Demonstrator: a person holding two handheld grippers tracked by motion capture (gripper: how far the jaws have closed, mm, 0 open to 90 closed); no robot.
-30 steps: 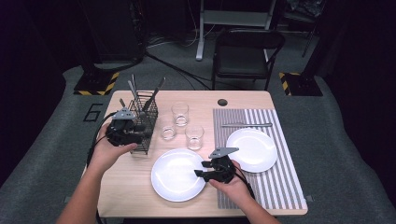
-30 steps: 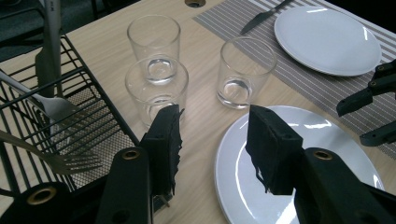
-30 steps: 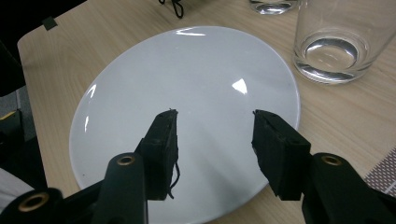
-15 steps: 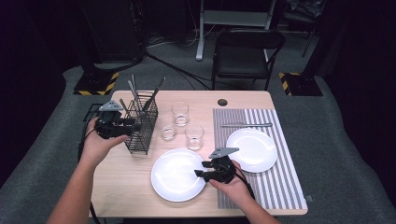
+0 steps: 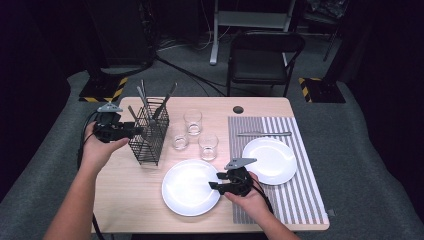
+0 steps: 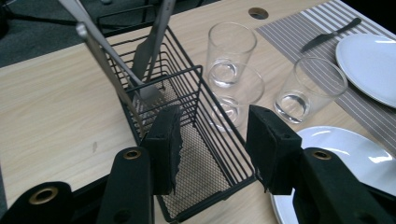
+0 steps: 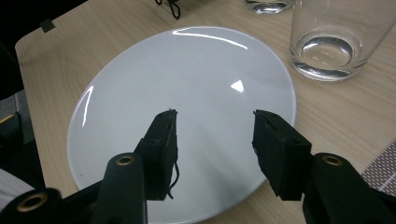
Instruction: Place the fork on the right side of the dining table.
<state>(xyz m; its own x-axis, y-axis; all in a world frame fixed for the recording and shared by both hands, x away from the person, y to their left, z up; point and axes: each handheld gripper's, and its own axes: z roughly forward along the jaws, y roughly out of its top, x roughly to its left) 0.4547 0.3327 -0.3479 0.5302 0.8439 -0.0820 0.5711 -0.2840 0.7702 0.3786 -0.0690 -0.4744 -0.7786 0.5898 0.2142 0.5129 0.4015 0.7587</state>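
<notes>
The left gripper (image 5: 131,132), matte black with ragged rubber pads, sits at the left of the high view, its jaws apart and empty, pointing at the black wire cutlery basket (image 5: 150,136) just beside it. In the left gripper view the basket's (image 6: 196,154) mesh floor lies between the pads, and steel cutlery handles (image 6: 100,51) lean out toward the upper left. Three clear round glasses (image 5: 192,121) stand right of the basket. Lower centre, the right gripper (image 5: 214,182) hovers with jaws apart, gripping nothing, over the rim of a glossy round white plate (image 5: 187,187) on the pale wood table (image 5: 125,200). A second plate (image 5: 272,160) and a knife (image 5: 263,133) lie on the striped placemat (image 5: 300,200).
</notes>
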